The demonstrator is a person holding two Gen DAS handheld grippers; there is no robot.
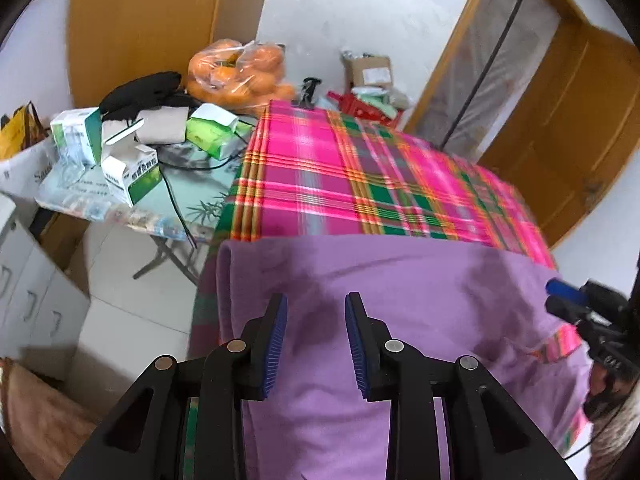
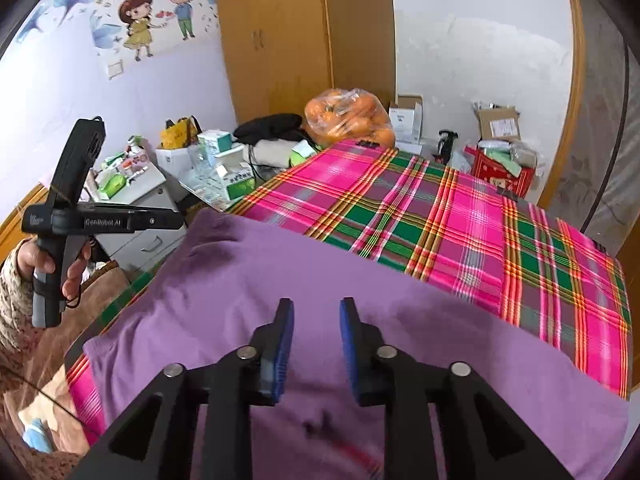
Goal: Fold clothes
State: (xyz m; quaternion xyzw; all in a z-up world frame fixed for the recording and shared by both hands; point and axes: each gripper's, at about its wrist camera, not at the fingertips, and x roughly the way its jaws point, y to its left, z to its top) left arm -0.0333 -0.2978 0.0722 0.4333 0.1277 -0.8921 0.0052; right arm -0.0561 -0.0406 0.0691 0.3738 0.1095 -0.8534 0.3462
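Both the left tool (image 1: 316, 344) and right tool (image 2: 316, 346) hover with jaws apart, gripping nothing, over a seemingly folded purple fabric garment (image 2: 280, 280) on the pink-and-green plaid bedsheet (image 2: 460, 216).

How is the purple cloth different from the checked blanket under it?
The purple garment is one plain colour; the plaid blanket has pink, green and orange checks. The garment lies on top, covering only the near part; the blanket spreads much wider beneath. Both are soft fabric lying flat.

"GenRobot.AI" on left hand-held gripper (image 2: 176, 222) (white lettering)
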